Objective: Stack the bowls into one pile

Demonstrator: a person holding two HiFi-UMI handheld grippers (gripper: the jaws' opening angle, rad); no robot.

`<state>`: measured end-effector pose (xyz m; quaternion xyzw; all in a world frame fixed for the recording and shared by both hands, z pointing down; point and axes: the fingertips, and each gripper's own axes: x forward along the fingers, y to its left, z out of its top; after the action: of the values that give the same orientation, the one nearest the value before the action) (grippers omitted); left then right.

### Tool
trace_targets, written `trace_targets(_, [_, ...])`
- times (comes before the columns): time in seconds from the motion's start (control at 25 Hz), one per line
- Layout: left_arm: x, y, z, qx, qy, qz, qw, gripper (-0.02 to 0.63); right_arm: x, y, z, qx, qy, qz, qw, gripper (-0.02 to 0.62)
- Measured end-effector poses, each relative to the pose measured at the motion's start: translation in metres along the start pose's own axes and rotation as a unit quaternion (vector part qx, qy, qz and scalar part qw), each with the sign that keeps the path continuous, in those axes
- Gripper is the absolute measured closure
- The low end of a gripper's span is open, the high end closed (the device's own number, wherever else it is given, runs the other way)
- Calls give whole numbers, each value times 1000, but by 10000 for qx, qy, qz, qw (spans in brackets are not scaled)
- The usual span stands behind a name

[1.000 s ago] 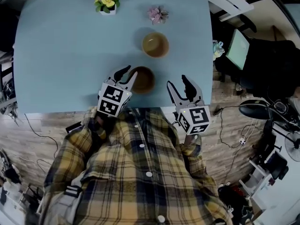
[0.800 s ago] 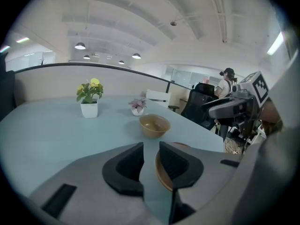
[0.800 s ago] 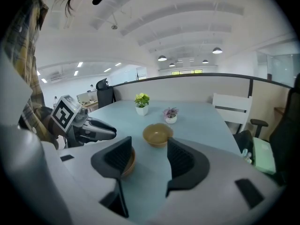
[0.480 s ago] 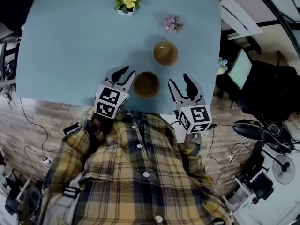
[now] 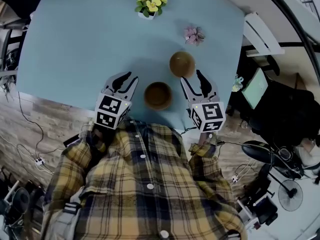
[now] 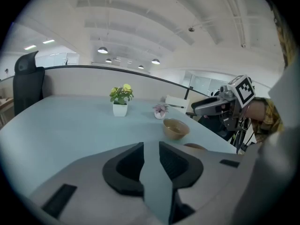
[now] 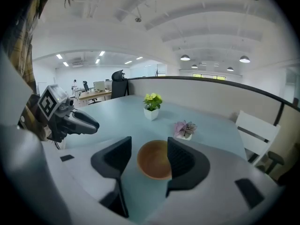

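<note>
R gripper (image 5: 192, 79) moved beside far bowl (image 5: 181, 64), near bowl (image 5: 158, 95) separate: 2 bowls.

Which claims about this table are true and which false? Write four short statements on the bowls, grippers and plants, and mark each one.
1. The two bowls are stacked. False: the nearer bowl and the farther bowl stand apart on the table.
2. The right gripper is open. True.
3. The left gripper grips a bowl. False: it is open and empty.
4. A yellow-flowered plant and a pink plant stand beyond the bowls. True.
</note>
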<state>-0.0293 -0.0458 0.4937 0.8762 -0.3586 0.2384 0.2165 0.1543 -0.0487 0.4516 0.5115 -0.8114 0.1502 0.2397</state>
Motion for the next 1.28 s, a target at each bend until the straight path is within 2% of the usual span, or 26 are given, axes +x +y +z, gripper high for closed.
trace_targets(0.24, [1, 11, 1, -112, 30, 95, 9999, 520, 33, -8, 3, -463, 280, 111, 9985, 353])
trace_targets(0.48, [10, 11, 1, -157, 121, -12, 9998, 523, 58, -23, -10, -642, 651, 88, 9958, 353])
trace_targets(0.84, [26, 10, -3, -235, 296, -113, 9992, 538, 82, -55, -41, -481, 1114, -75, 9926, 353])
trace_targets(1.28, [34, 25, -5, -369, 391, 46, 9985, 611, 104, -67, -65, -149, 1362, 33, 9906, 360])
